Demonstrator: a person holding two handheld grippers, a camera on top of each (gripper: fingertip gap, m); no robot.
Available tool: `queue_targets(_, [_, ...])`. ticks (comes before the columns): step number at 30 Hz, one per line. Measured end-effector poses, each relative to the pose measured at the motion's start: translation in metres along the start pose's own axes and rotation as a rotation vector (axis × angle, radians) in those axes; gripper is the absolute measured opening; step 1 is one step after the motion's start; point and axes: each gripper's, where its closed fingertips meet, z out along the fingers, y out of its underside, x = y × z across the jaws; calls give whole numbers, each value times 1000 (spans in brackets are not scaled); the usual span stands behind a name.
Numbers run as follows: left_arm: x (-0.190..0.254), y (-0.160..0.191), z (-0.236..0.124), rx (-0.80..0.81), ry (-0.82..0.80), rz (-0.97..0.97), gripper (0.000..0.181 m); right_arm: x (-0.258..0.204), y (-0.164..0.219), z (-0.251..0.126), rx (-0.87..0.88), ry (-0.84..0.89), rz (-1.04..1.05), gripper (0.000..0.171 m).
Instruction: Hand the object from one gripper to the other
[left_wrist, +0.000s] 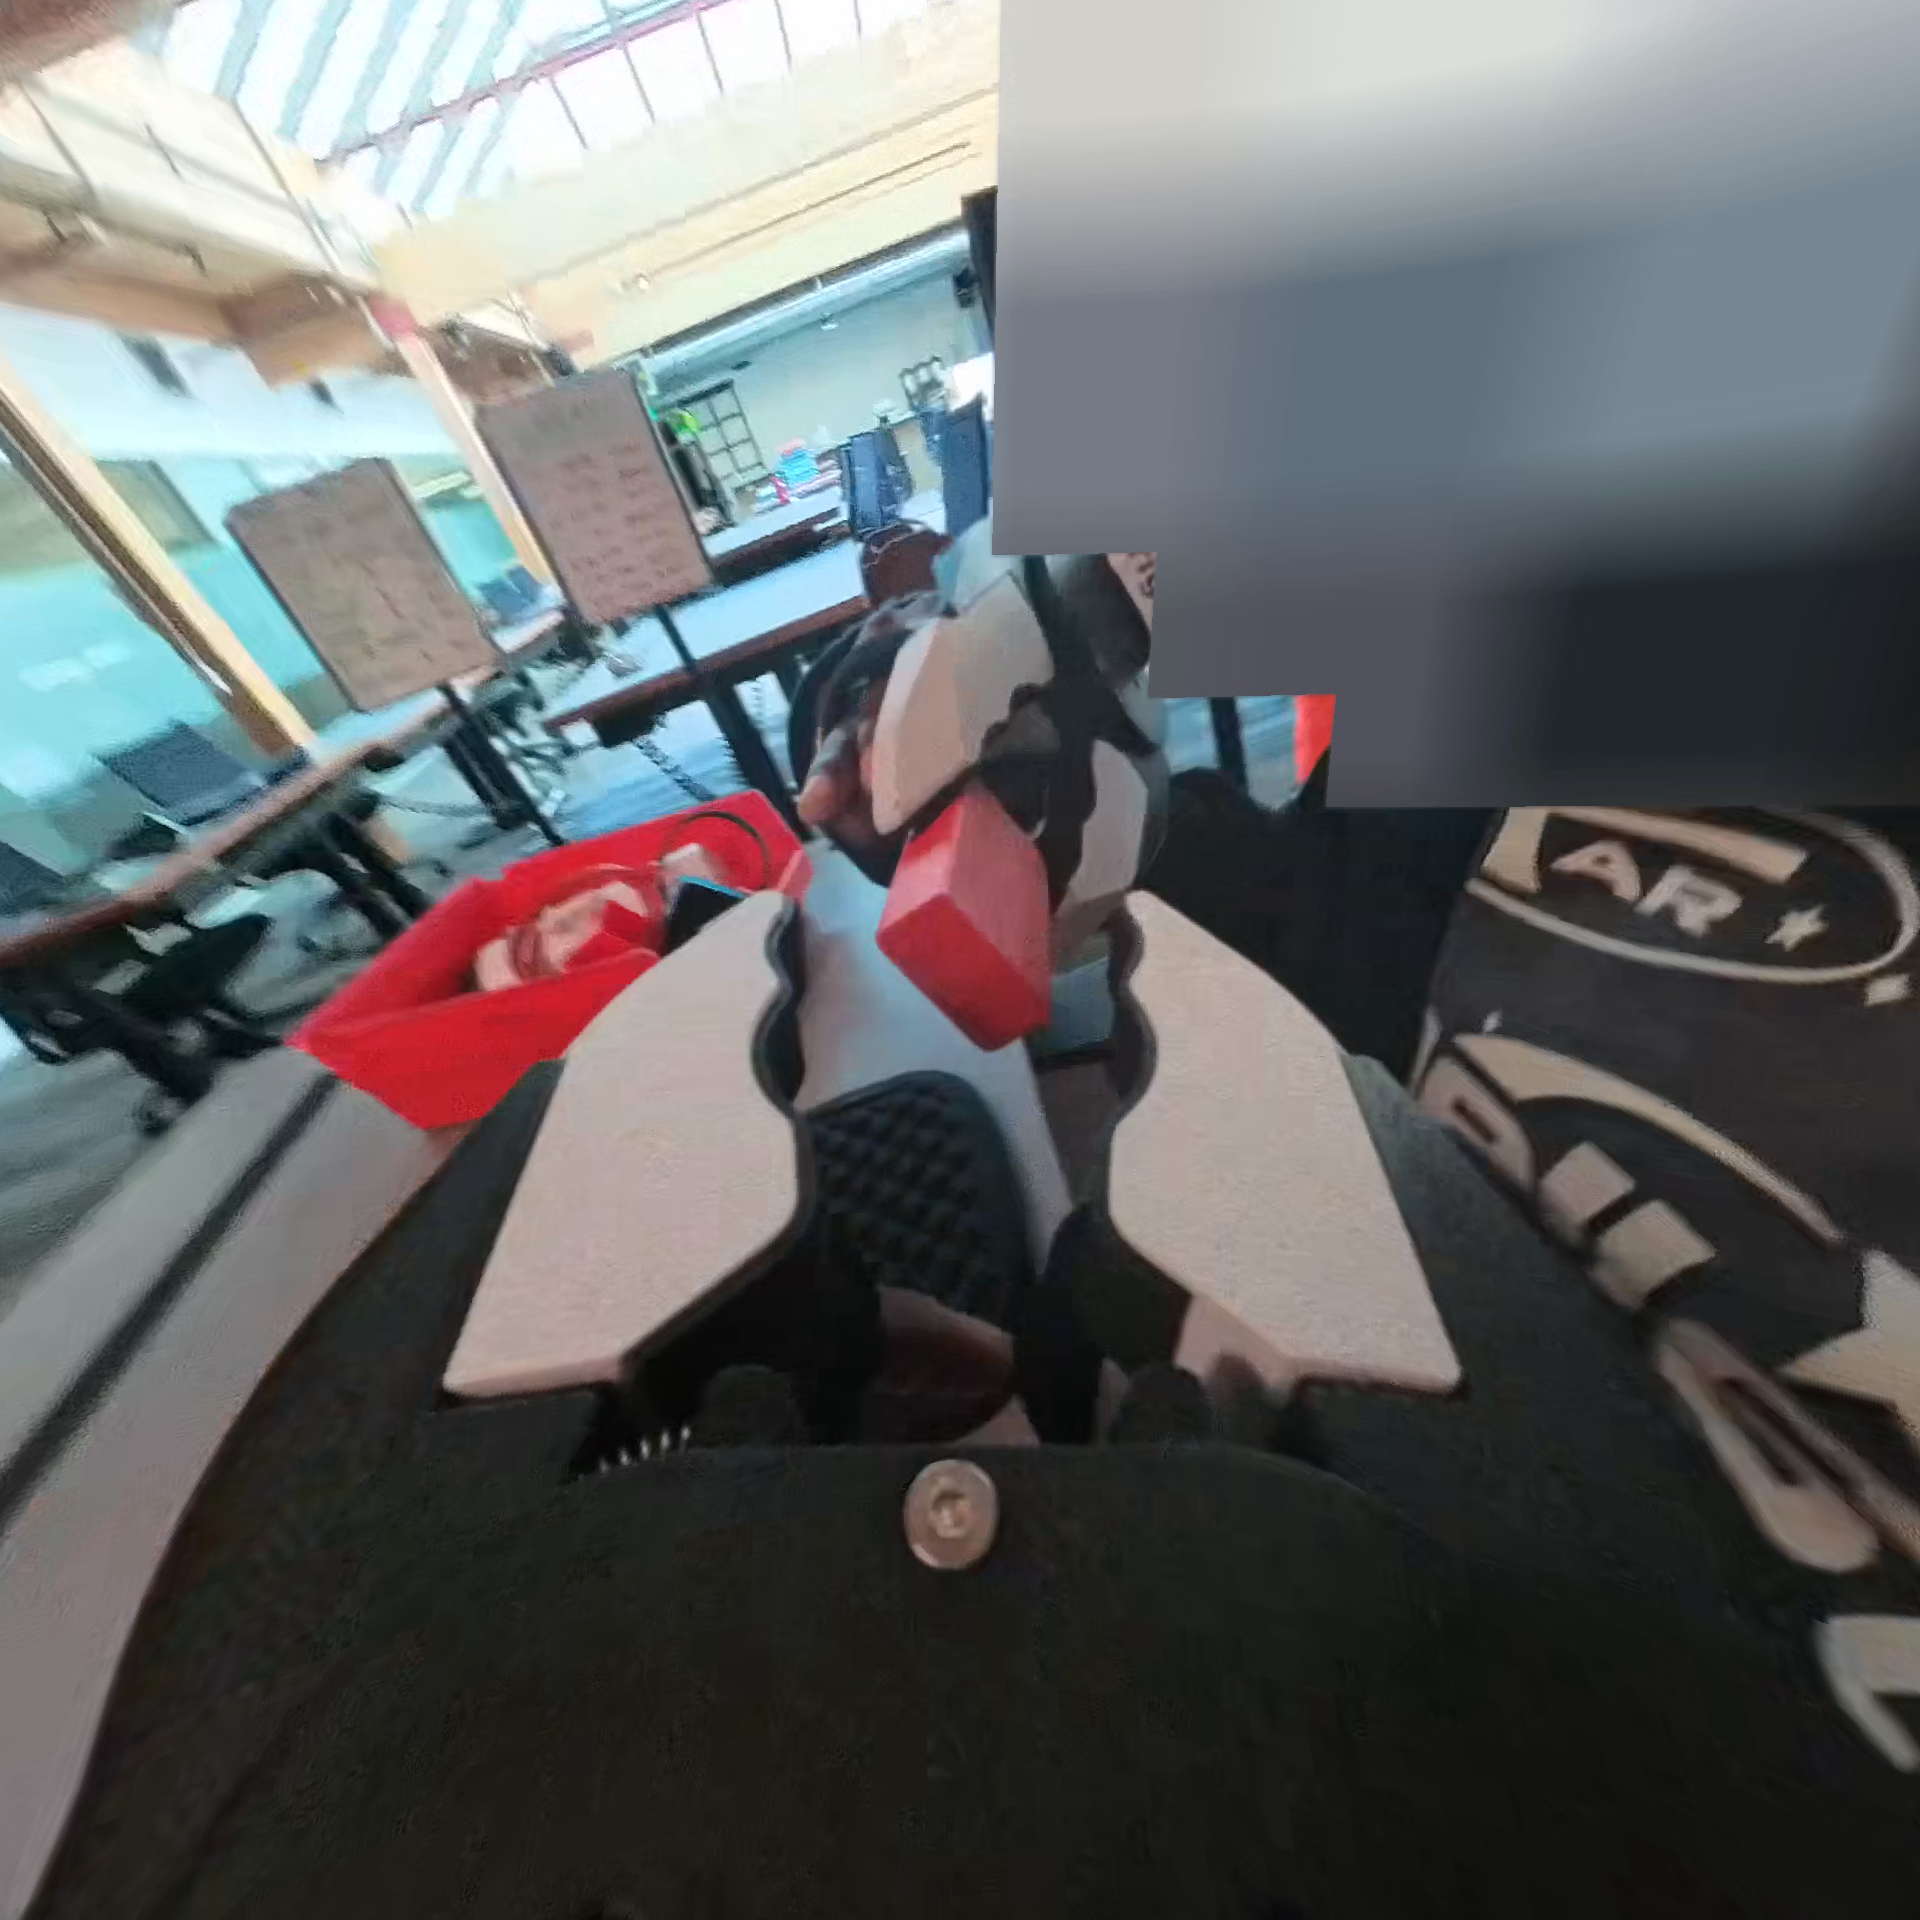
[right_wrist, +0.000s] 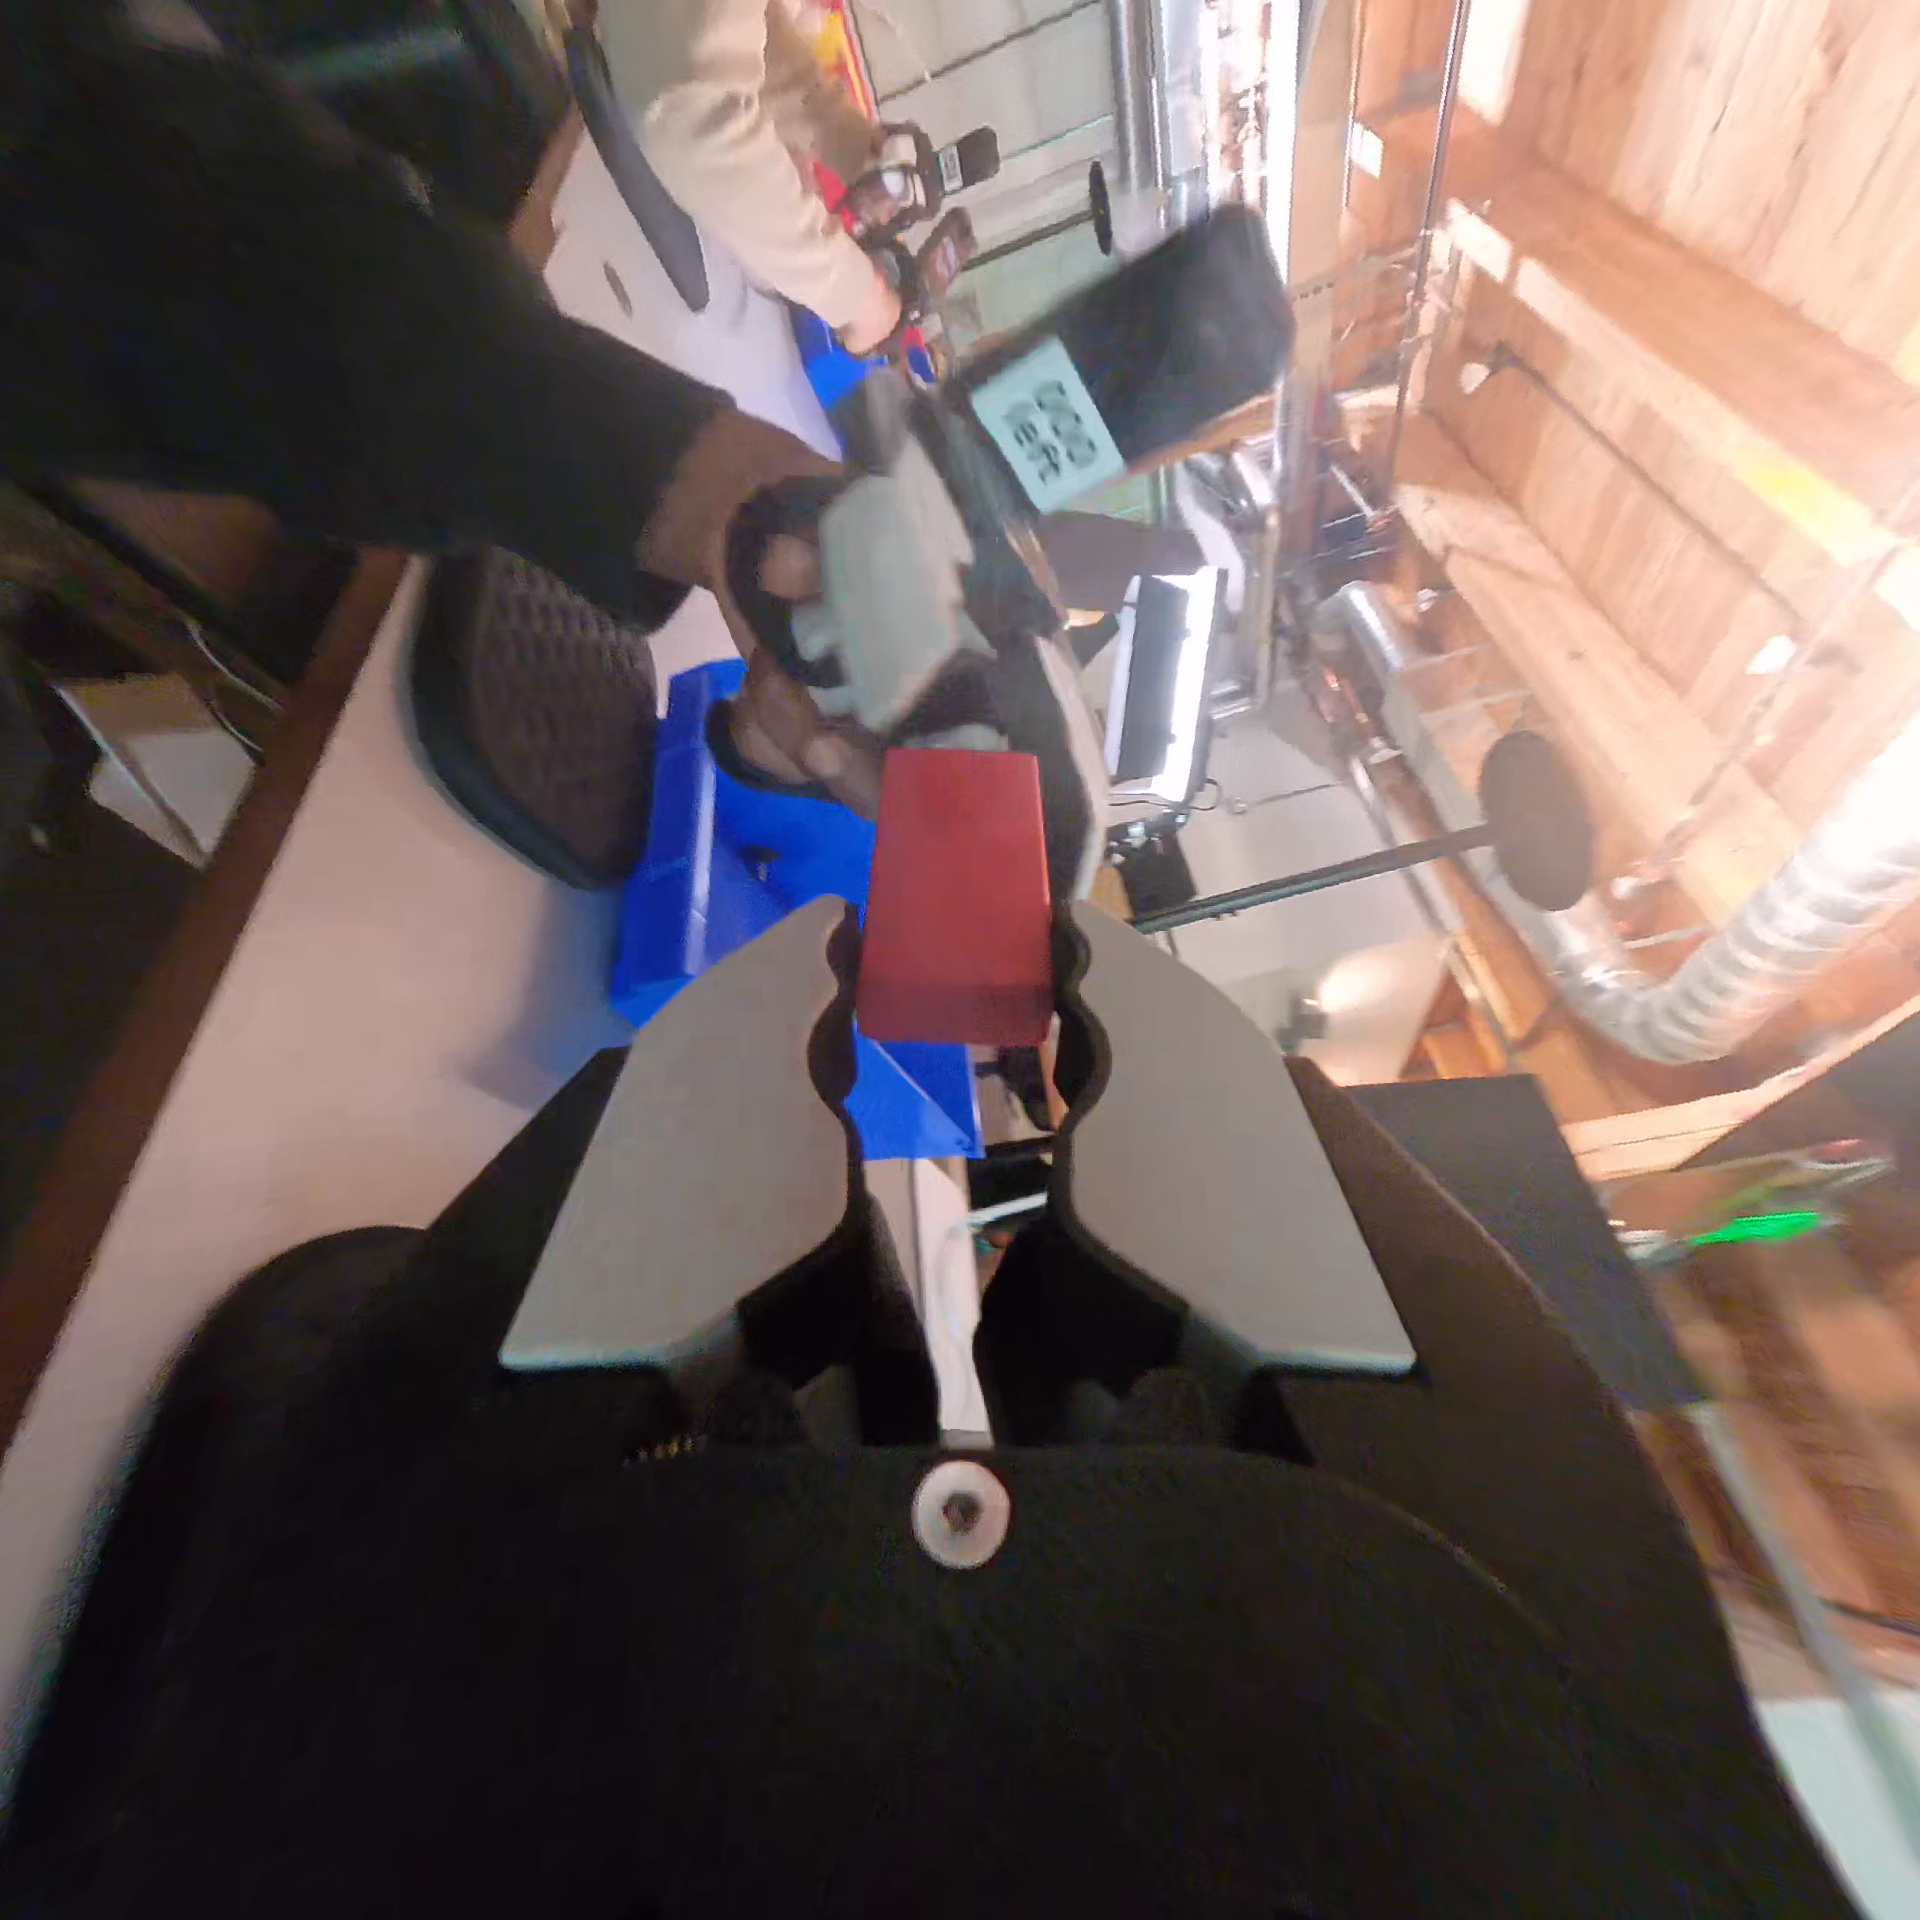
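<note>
While the right gripper (right_wrist: 954, 920) pinches the near end of the red block (right_wrist: 956, 894) between its two grey fingers (right_wrist: 707, 1132), the left gripper (left_wrist: 961, 914) has its fingers spread wide with nothing between them. The block is held off the table, in the air between the two tools.

From the left wrist view, the right gripper (left_wrist: 997, 831) comes in from the far side with the red block (left_wrist: 971, 920) sticking out toward the camera, tilted, its free end just short of the gap between the left fingertips. A red bin (left_wrist: 457, 1023) with cables and small items in it sits near the table's (left_wrist: 177, 1174) left edge, seen only in this view; dark clothing with a pale printed emblem fills the right side.

The right wrist view is rolled on its side. It shows the left gripper (right_wrist: 894, 613) beyond the block, gripped by a hand (right_wrist: 769, 582) in a black sleeve, though blur hides how its jaws stand here. A blue bin (right_wrist: 707, 862) lies on the pale table (right_wrist: 343, 997) under the block, beside a black mesh chair back.

Around them is an open workshop: long tables, office chairs, standing boards and glass walls on one side, timber ceiling and silver ducting on the other.
</note>
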Motion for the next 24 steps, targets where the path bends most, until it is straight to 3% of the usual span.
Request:
queue_targets(5, [4, 5, 7, -168, -152, 440, 61, -2, -2, -3, 56, -70, 164, 35])
queue_targets(9, [-3, 11, 11, -253, -221, 533, 36, -1, -8, -6, 95, -90, 220, 35])
queue_targets(14, [2, 8, 11, -232, -161, 373, 35, 2, -17, -9, 142, -72, 213, 36])
queue_targets(20, [9, 3, 4, -139, 3, -77, 35, 5, -9, -5, 20, 107, -208, 50])
queue_targets(24, [9, 13, 3, -177, 39, -206, 36, 5, -14, 1, 2, 160, -324, 26])
